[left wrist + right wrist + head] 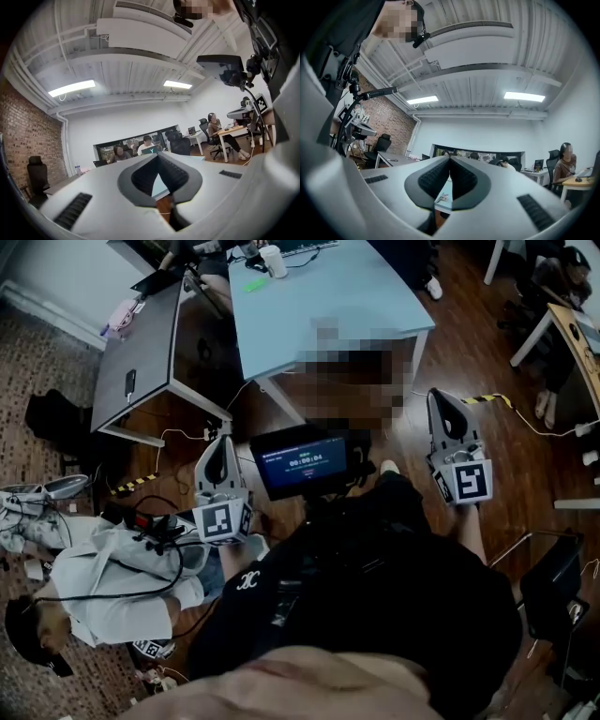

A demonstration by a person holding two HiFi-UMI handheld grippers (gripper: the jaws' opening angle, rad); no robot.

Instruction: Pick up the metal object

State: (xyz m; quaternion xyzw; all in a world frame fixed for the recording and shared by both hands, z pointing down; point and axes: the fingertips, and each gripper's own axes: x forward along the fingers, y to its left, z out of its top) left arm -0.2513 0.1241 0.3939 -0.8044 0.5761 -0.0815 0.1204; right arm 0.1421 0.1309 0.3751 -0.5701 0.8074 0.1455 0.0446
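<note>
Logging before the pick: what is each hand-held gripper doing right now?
Left hand-held gripper: closed, empty.
Right hand-held gripper: closed, empty.

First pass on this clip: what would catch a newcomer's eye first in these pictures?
In the head view, the left gripper and the right gripper, each with a marker cube, reach forward at mid-frame. Both have their jaws shut with nothing between them. A small lit screen sits between them, and a pale blue table stands ahead. A person in a white shirt is at the lower left.
</note>
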